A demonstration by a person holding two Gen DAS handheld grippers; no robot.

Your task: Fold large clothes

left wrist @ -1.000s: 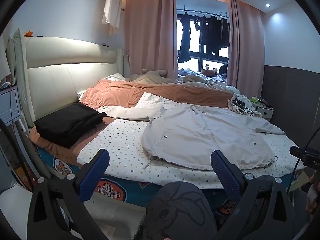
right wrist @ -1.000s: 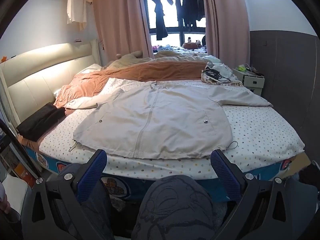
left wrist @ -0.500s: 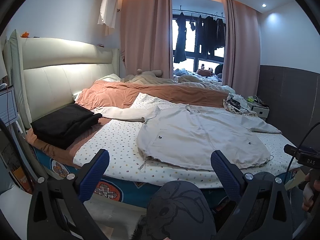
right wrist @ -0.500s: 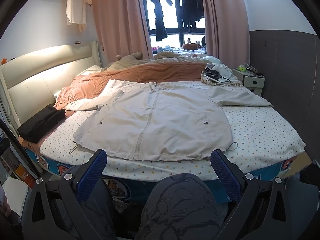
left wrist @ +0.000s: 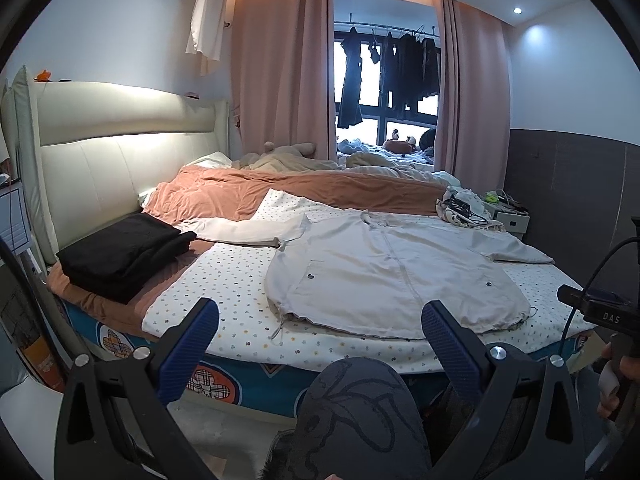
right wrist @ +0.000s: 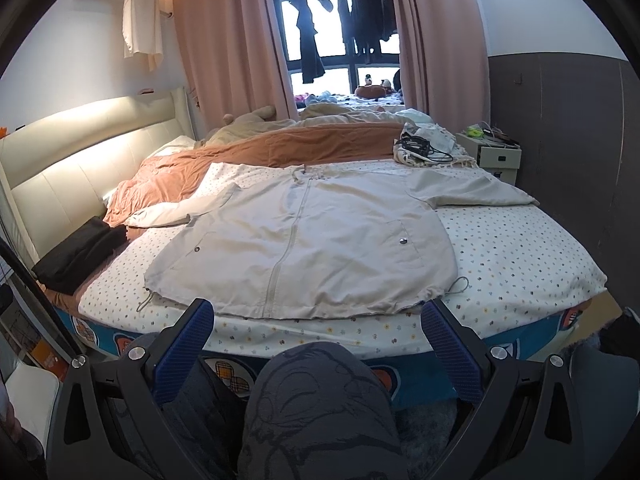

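A large beige zip jacket [left wrist: 384, 276] lies flat and face up on the dotted bed sheet [left wrist: 236, 276], sleeves spread to both sides, hem toward me. It also shows in the right wrist view [right wrist: 304, 240]. My left gripper [left wrist: 320, 320] is open and empty, held off the bed's near edge, left of the jacket's middle. My right gripper [right wrist: 318, 316] is open and empty, just short of the hem. The right gripper's body shows at the right edge of the left wrist view [left wrist: 600, 312].
A folded black garment [left wrist: 120, 252] lies at the left by the cream headboard [left wrist: 112, 160]. An orange duvet [left wrist: 304, 192] is bunched behind the jacket. A cloth with cables [right wrist: 424, 148] lies at the far right. A nightstand [right wrist: 492, 152] stands beyond. My knee [right wrist: 320, 408] is below.
Both grippers have drawn back and risen slightly, so the bed sits a little lower and farther in view. The jacket has not moved. Both stay open.
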